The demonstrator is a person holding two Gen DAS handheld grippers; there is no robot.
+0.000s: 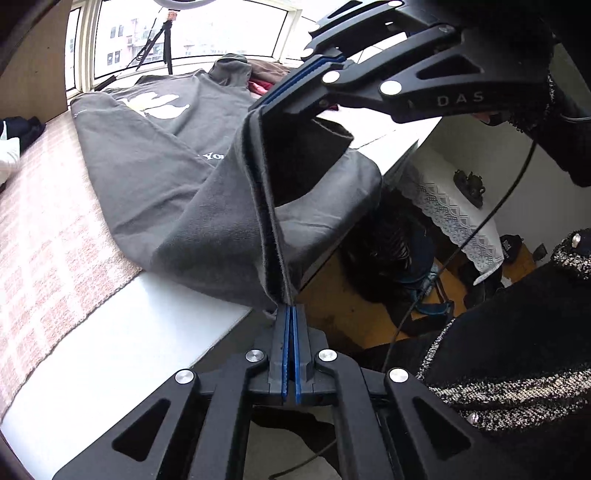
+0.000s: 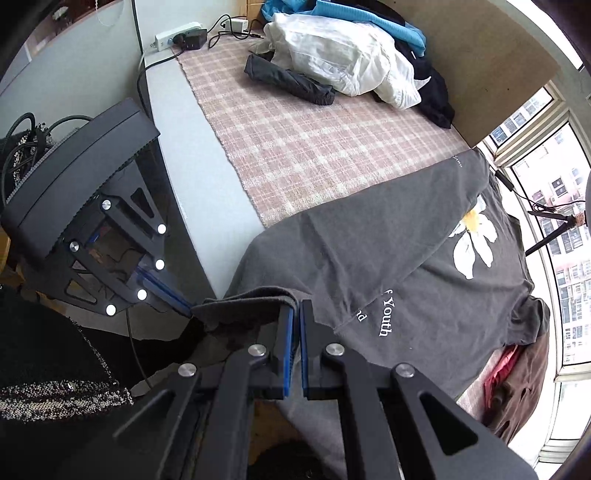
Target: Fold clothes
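Left gripper point(image 1: 291, 314), left wrist view: your jaws are clamped on the hem of the grey T-shirt point(image 1: 155, 162), which hangs off the near edge of the plaid cloth point(image 1: 40, 236); right gripper point(image 1: 258, 110) pinches the same hem above. Right wrist view: right gripper point(image 2: 296, 308) closed on that hem, shirt body spread beyond the cloth's near end.

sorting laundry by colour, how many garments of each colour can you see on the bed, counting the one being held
grey: 2, the daisy t-shirt and a rolled item
white: 1
blue: 1
black: 1
brown: 1
red or pink: 1
total: 7, though piled items may hide more
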